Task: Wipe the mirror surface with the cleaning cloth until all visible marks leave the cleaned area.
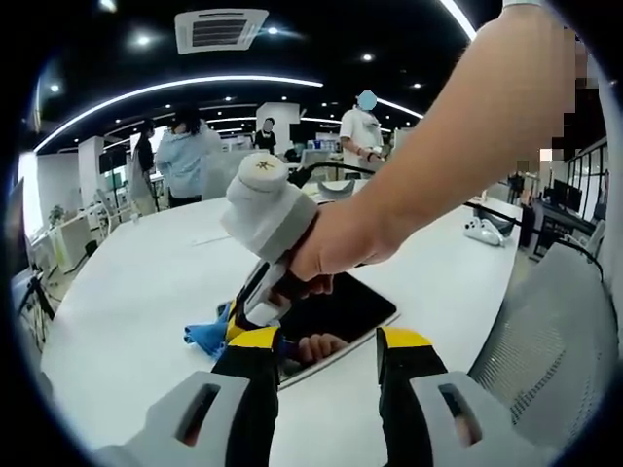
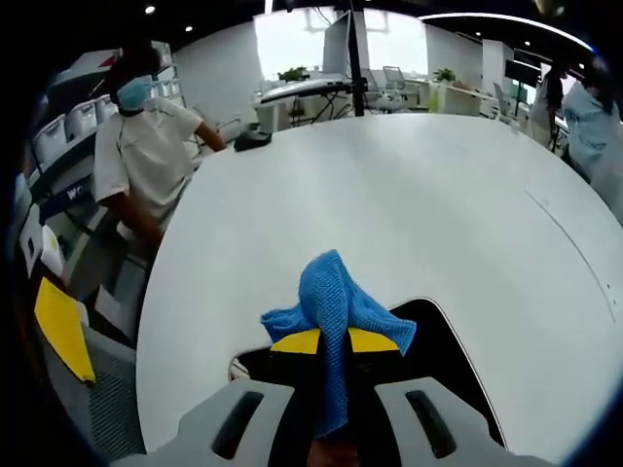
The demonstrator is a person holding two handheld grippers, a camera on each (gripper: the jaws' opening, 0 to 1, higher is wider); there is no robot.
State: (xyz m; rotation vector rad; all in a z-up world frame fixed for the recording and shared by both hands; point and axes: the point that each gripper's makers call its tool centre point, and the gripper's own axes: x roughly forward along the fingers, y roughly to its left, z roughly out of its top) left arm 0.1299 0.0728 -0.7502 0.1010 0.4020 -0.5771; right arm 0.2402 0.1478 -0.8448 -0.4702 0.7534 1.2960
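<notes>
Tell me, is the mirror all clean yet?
Not finished, it seems. Done: the right gripper is shut on the blue knitted cleaning cloth and has it over the dark flat rectangular mirror on the white round table. In hand: wiping near one edge. Left: the rest of the glass; any marks are too faint to judge. The left gripper waits open.
</notes>
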